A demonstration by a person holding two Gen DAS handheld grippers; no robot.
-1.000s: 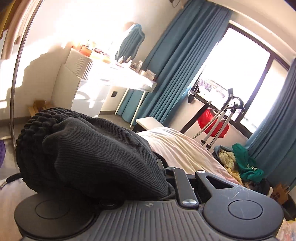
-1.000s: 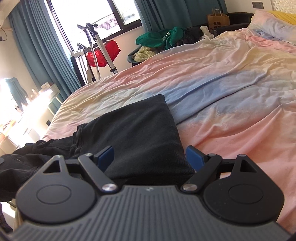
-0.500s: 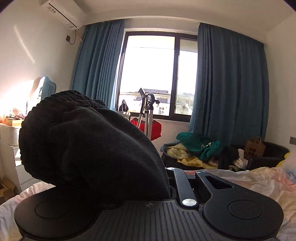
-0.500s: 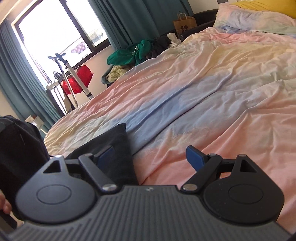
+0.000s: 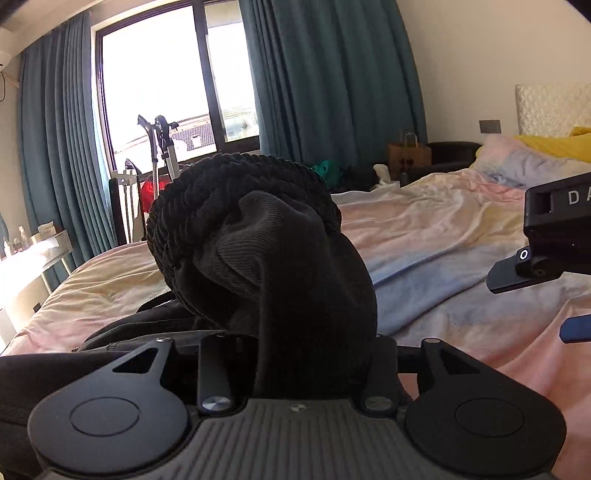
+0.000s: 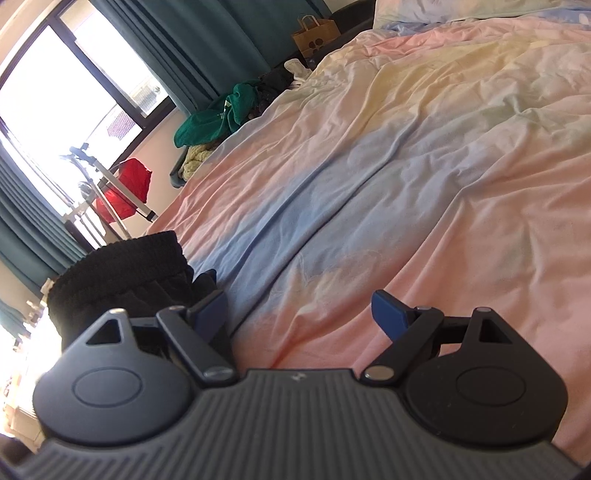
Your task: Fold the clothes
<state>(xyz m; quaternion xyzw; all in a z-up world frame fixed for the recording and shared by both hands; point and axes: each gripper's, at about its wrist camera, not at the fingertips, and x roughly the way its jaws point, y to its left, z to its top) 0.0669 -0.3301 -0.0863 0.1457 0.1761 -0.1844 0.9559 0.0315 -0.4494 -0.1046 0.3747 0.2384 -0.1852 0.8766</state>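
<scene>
A black ribbed garment (image 5: 266, 251) with a thick knitted waistband bunches up between the jaws of my left gripper (image 5: 306, 354), which is shut on it; the cloth hides the fingertips. More black cloth (image 5: 55, 365) lies on the bed at the lower left. In the right wrist view the same garment (image 6: 122, 266) hangs at the left, beside the left blue fingertip (image 6: 210, 306). My right gripper (image 6: 303, 314) stands open over the pastel bedsheet (image 6: 424, 177) with nothing between its fingers. The right gripper's body (image 5: 554, 236) shows at the right edge of the left wrist view.
The bed's pink, blue and yellow sheet (image 5: 443, 236) stretches right to pillows (image 5: 524, 162). Beyond the far side lie a green clothes pile (image 6: 218, 118), a paper bag (image 6: 314, 35), a red item (image 6: 125, 195) on a stand, teal curtains (image 5: 325, 74) and a window.
My left gripper has swung right from the dresser wall past the window to face the bed, still holding the garment. My right gripper has left the black cloth and moved right over bare sheet.
</scene>
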